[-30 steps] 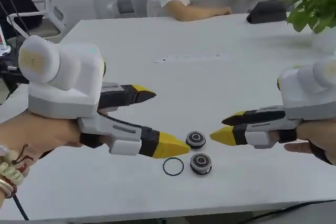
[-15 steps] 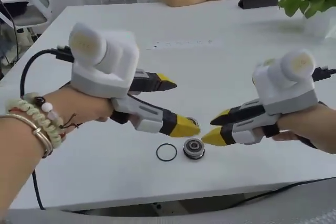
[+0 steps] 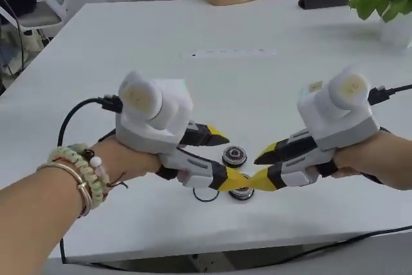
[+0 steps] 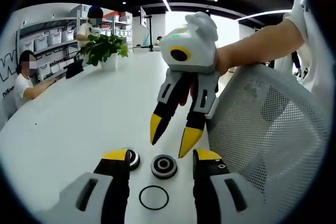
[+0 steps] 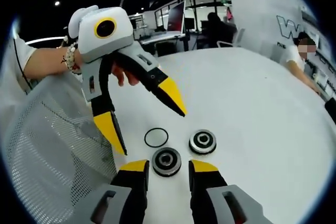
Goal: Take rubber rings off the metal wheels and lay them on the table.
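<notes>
Metal wheels (image 5: 166, 161), two, side by side, one loose rubber ring (image 5: 156, 137) nearby

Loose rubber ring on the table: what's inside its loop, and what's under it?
Inside the rubber ring only bare white table shows. It lies flat on that table, beside the nearer wheel. In the head view the left tool covers its upper edge with its lower jaw.

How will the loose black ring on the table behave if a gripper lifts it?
The ring looks thin and lies flat, so it is probably light and floppy, and may be hard to pinch off the smooth table. Lying flat, it should not roll.
</notes>
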Available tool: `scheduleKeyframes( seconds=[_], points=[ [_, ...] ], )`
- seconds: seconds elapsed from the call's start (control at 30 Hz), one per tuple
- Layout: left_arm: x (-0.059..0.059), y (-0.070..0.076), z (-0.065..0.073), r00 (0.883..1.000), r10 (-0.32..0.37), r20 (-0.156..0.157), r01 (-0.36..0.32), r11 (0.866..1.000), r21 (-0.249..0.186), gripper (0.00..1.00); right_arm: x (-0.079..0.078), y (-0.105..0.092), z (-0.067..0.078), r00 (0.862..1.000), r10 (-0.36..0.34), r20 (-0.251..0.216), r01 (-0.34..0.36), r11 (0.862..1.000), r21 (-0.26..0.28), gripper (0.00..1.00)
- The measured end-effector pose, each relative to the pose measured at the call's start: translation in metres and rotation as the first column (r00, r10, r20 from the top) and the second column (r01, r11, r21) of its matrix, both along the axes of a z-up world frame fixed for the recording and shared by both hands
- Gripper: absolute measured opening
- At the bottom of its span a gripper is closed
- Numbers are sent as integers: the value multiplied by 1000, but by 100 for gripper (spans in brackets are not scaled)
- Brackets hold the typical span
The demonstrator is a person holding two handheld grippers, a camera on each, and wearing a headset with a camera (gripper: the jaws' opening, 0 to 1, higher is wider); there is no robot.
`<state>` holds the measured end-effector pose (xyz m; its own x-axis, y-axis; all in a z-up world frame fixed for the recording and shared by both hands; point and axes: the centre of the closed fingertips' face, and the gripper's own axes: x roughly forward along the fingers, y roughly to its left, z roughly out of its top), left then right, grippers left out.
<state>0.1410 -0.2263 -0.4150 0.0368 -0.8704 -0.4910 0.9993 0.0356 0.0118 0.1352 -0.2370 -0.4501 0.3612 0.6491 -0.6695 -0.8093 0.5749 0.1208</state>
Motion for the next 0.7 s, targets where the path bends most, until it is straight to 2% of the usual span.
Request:
scheduleKeyframes(
  seconds=[0.13,0.23,0.3,0.43,0.53,0.7],
  points=[
    [10,-2,-6,998,54,-18,-55,998,-24,31,1,-2,-9,1000,3,-22,-3,1000,-2,27],
    [13,-3,-13,998,60,0,-60,998,-22,29,-1,1,-13,1000,11,-29,-11,1000,4,27],
    [15,-3,-18,997,72,3,-72,997,-12,27,-5,0,-20,998,45,-33,-46,998,-35,26],
    [9,-7,-23,998,64,-23,-65,998,-21,24,-7,-1,-27,998,53,-28,-55,996,-71,25],
    [4,-11,-27,999,51,-19,-51,999,-17,23,-8,-1,-30,998,61,-25,-62,995,-83,24],
    [-3,-11,-39,1000,18,-11,-17,999,28,20,-5,-1,-29,999,45,-9,-46,995,-84,22]
  ],
)
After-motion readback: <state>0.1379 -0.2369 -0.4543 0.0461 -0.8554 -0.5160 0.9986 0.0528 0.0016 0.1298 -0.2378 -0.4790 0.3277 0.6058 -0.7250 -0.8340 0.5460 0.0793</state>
